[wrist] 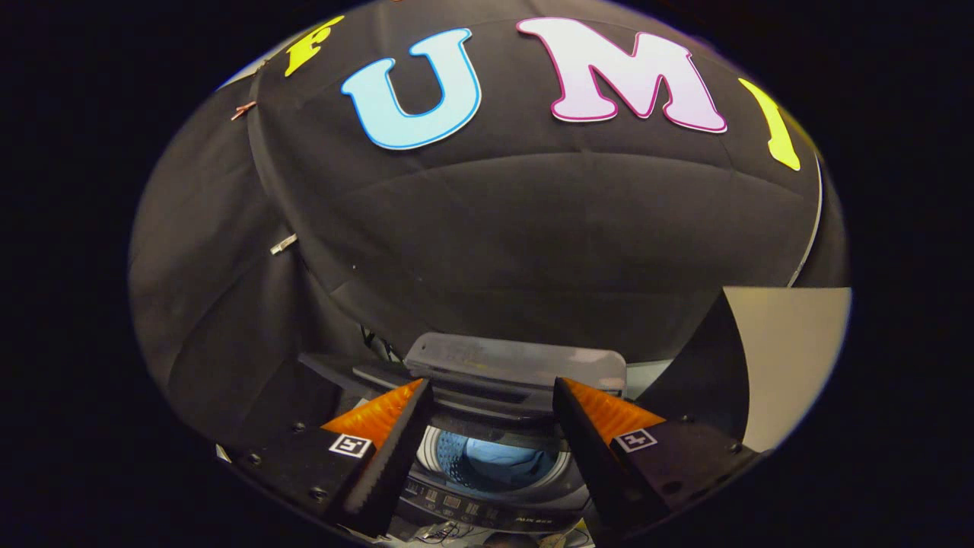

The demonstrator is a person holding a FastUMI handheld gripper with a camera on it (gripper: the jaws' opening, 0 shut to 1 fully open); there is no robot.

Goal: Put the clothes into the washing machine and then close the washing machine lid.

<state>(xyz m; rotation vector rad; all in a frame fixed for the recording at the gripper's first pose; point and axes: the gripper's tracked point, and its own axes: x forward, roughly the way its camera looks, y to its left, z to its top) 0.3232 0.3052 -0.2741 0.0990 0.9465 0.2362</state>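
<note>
I hold the gripper [493, 426] released and empty above the top-loading grey washing machine [487, 510]. Blue crumpled clothes [502, 460] lie in its drum, below between the fingers. The raised translucent grey lid [517, 361] stands just beyond; pushing off-centre, I could slip off.

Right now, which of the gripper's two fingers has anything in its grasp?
Neither. The gripper is open, both fingers bare, above the washing machine; the blue clothes lie in its drum, lid up.

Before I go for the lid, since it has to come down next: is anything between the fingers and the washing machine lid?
Nothing visible. The gripper is open and empty; the raised lid stands just beyond its fingers, with blue clothes already in the drum below.
</note>
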